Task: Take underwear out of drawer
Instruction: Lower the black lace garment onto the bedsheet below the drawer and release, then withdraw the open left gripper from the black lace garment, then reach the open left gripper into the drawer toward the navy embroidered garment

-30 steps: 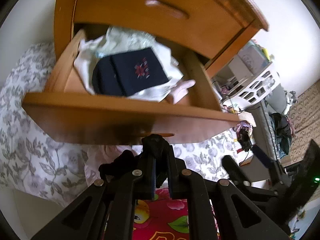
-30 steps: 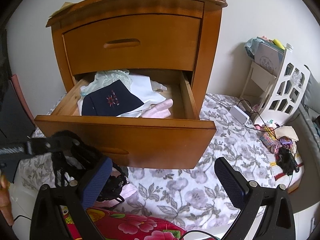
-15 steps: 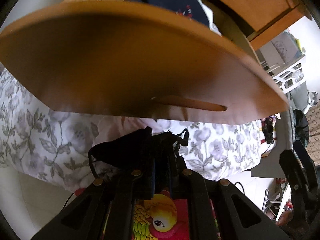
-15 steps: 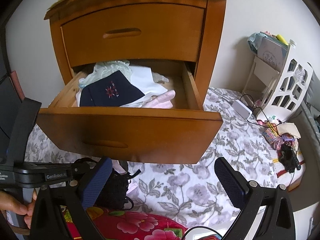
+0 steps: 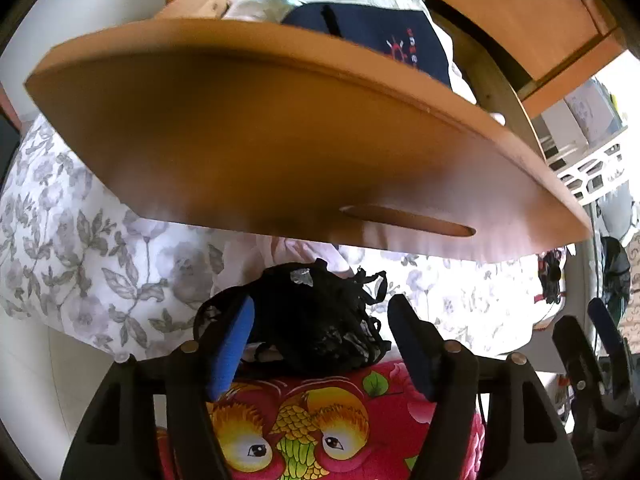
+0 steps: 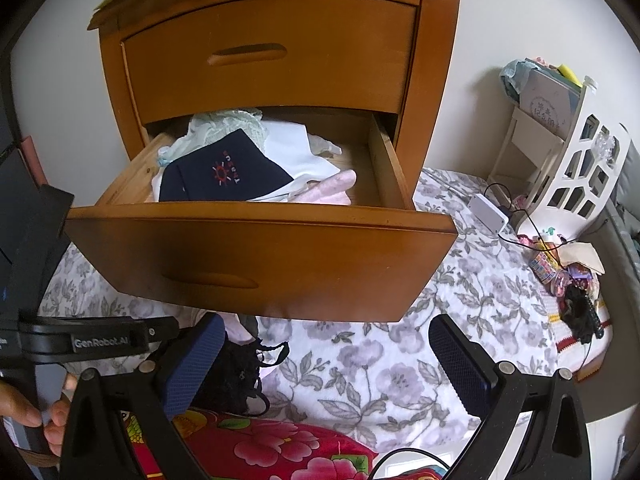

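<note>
The left tongs (image 5: 320, 320) are black angular plastic frames with silver screws at the joints and blue ribbed pads (image 5: 232, 344). The right tongs (image 6: 326, 364) match, with dark blue textured pads (image 6: 460, 364). White lettering "GenRobot.AI" marks a black bar. A person's hand (image 6: 28, 412) grips a handle.

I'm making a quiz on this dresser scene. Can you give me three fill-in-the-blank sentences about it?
1. The black lace underwear lies on the ____ floral cushion.
2. The bottom drawer stands ____.
3. The folded navy garment lies inside the ____.

Missing words: red; open; drawer
</note>
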Motion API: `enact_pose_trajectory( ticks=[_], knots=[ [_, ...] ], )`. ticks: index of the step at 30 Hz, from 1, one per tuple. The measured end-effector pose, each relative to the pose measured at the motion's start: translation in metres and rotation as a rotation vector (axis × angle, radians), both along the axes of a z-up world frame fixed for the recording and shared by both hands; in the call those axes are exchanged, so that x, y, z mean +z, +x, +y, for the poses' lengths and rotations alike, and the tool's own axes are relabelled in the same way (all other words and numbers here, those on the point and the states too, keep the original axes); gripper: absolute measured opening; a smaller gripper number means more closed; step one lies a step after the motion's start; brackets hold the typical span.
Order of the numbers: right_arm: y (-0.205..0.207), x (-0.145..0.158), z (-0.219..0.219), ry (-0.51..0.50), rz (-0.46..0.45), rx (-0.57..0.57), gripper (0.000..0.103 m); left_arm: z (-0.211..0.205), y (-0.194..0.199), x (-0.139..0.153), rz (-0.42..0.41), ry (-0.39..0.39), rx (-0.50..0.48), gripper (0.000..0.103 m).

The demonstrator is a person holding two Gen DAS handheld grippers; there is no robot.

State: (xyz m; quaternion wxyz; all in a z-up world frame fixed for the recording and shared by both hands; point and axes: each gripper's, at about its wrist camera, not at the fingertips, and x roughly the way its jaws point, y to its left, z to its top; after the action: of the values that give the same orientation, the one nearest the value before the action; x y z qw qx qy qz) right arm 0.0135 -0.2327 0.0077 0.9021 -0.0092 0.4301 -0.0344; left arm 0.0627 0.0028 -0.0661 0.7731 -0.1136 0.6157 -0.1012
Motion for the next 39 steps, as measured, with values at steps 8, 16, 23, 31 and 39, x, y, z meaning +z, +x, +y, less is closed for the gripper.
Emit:
enact_pose_trajectory(
  ticks=[8, 16, 23, 31, 39],
  knots=[
    [0.0, 0.001, 0.0, -0.001, -0.002, -0.004, 0.103, 0.005, -0.002, 0.015, -0.038, 0.011, 0.001, 0.086],
    [-0.001, 0.003, -0.003, 0.004, -0.01, -0.012, 0.103, 0.004, -0.009, 0.049, -0.139, 0.029, -0.041, 0.087],
    [-0.002, 0.006, -0.003, 0.007, -0.016, -0.013, 0.103, 0.01, -0.015, 0.087, -0.25, -0.001, -0.038, 0.094],
    [0.0, 0.012, -0.004, 0.011, -0.033, -0.015, 0.103, 0.022, -0.012, 0.117, -0.357, -0.018, 0.011, 0.094],
    [0.005, 0.021, -0.006, 0.013, -0.053, -0.012, 0.103, 0.033, 0.003, 0.126, -0.39, -0.031, 0.075, 0.095]
  ],
)
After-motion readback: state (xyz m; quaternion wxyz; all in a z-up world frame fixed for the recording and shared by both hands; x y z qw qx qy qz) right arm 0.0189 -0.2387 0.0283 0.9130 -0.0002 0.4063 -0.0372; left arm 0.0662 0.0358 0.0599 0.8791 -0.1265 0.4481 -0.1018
